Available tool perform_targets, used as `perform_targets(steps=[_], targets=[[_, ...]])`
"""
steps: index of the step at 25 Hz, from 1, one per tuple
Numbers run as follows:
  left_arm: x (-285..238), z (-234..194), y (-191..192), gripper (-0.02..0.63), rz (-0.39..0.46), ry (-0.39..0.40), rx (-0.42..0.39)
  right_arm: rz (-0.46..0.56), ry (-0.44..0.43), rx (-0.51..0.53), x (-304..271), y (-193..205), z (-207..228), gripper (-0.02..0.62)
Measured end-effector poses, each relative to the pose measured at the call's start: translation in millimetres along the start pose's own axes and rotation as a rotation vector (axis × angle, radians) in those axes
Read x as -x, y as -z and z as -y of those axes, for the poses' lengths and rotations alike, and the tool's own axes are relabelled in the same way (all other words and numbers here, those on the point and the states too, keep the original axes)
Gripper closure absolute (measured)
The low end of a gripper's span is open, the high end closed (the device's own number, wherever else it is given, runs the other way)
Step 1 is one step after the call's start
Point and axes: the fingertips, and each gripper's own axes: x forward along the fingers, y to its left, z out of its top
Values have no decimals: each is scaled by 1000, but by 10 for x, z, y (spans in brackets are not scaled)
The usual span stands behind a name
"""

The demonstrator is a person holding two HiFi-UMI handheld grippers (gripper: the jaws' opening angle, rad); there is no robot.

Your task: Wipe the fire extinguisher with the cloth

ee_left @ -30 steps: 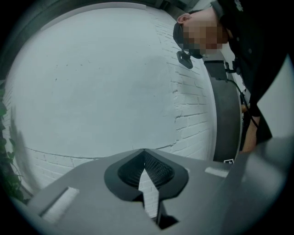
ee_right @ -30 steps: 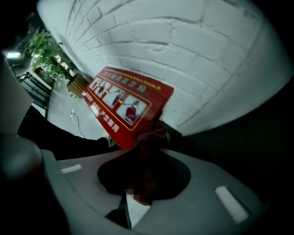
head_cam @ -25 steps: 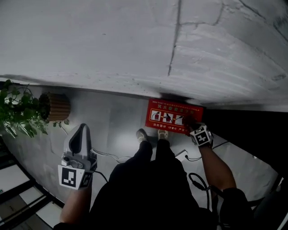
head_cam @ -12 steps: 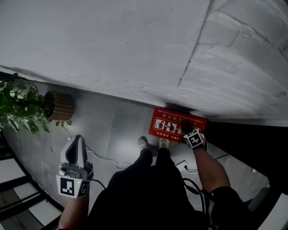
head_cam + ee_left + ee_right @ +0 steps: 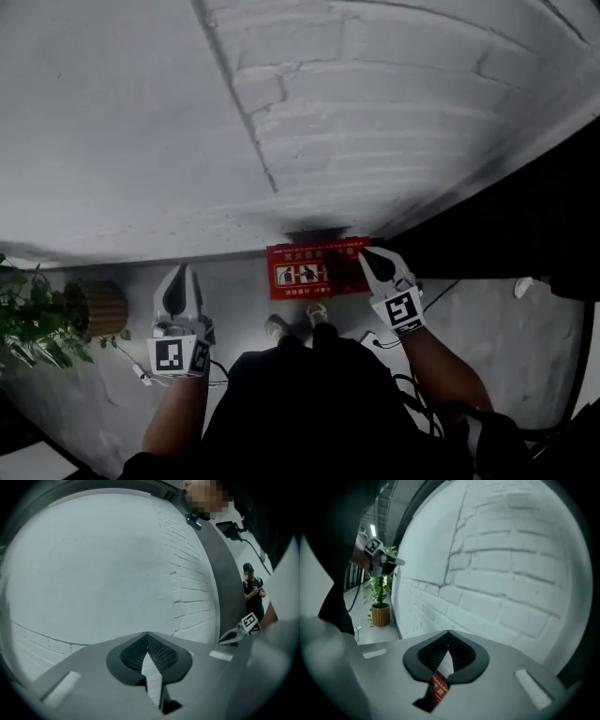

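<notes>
Left gripper (image 5: 180,272) and right gripper (image 5: 367,252) face a white brick wall (image 5: 356,122), fingers closed together, holding nothing. A red box (image 5: 302,272) stands on the floor (image 5: 236,292) against the wall.

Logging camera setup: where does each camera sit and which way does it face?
Head view: on the person's head, looking steeply down at the wall foot, red box and plant; shows forearms, legs, left gripper, right gripper.
Left gripper view: on the left gripper, facing the wall; its shut jaws fill the bottom.
Right gripper view: on the right gripper, looking along the wall toward the plant; shut jaws, box beneath.
Shared: each gripper view catches the other gripper; head and right gripper views share plant and box.
</notes>
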Motion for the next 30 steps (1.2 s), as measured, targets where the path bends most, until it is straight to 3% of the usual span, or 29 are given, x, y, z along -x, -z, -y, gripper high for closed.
perform_targets(steps=[2, 4, 8, 11, 16, 24, 30], targets=[[-244, -29, -50, 606, 43, 29, -19, 46, 38, -17, 215, -237, 55, 594], [-423, 50, -22, 606, 58, 79, -61, 60, 104, -103, 338, -236, 175, 594], [-555, 232, 344, 606, -2, 163, -149, 11, 253, -342, 378, 237, 361, 595], [-615, 218, 518, 606, -34, 182, -126, -20, 316, -435, 371, 430, 369, 595], [-570, 157, 486, 606, -24, 224, -164, -53, 338, -439, 415, 507, 328, 595], [-378, -56, 351, 606, -20, 206, -150, -59, 336, -449, 415, 468, 293, 595], [-244, -137, 479, 606, -36, 198, -174, -55, 331, -435, 443, 387, 354, 595]])
